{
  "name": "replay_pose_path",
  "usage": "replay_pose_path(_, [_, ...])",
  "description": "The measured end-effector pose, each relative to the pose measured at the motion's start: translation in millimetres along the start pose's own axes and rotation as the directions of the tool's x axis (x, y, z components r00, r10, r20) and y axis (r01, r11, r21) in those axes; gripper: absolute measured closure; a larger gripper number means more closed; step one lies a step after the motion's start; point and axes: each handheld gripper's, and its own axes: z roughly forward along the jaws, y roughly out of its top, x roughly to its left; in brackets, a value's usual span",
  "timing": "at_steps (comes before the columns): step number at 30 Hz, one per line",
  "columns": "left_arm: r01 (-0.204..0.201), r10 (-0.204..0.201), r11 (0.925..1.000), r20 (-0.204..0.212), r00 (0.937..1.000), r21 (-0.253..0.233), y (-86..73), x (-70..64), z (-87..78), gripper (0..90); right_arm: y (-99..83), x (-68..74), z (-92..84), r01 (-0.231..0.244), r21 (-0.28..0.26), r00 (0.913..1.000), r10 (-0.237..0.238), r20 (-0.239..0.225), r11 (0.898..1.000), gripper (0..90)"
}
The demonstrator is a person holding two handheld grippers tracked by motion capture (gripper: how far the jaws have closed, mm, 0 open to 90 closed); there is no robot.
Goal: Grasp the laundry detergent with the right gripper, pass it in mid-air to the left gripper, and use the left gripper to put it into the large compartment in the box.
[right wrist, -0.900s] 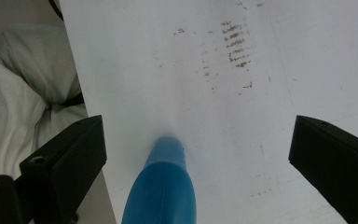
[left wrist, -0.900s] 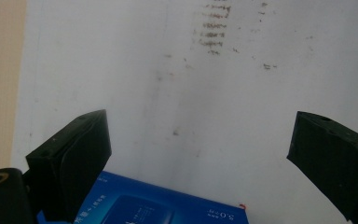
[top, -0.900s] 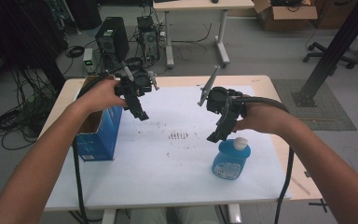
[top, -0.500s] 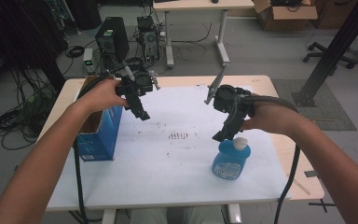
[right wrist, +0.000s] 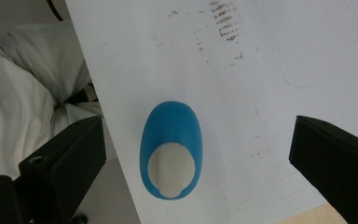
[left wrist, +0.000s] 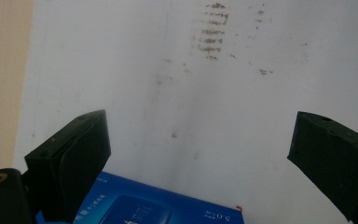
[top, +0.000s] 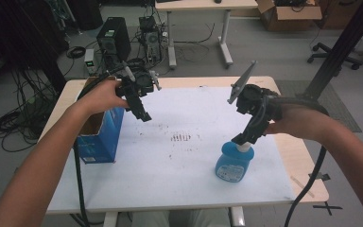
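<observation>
Lowered since earlier, right claw (top: 246, 137) hangs wide above blue bottle (right wrist: 171, 155).

Two black grippers are seen. The left gripper (top: 141, 108) is made of black parts with small silver screws. The right gripper (top: 245, 140) is topped by a grey three-cornered plate, and a thick black cable (top: 308, 182) is trailed from it. No sleeves are worn.

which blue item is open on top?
The blue box at the table's left: its top flaps stand open. The blue bottle wears a white cap.
</observation>
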Motion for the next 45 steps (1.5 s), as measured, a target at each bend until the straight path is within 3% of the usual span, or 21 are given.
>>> replay_pose_path(14, [0.003, -0.003, 1.0000, -0.001, 1.0000, 0.006, -0.1, -0.6, 0.2, 5.8, -26.1, 8.6, -18.4, -0.016, 0.017, 0.9999, 0.016, 0.003, 1.000, 3.5])
replay_pose_path(20, [0.000, 0.000, 1.0000, 0.002, 1.0000, 0.007, 2.4, -0.6, 2.3, 5.8, -42.0, 11.6, -24.0, -0.053, 0.019, 0.9986, 0.053, 0.010, 0.998, 3.4])
replay_pose_path(36, [-0.002, 0.003, 0.9999, -0.001, 1.0000, 0.011, 1.8, -1.8, 0.7, 5.8, -75.2, 18.8, -11.6, -0.098, -0.023, 0.9951, 0.098, 0.015, 0.995, 3.4])
replay_pose_path(45, [-0.006, 0.006, 1.0000, -0.001, 1.0000, 0.006, 1.1, -2.7, 0.9, 5.7, -95.9, 23.9, 3.3, -0.121, -0.108, 0.9926, 0.122, 0.005, 0.987, 3.3])
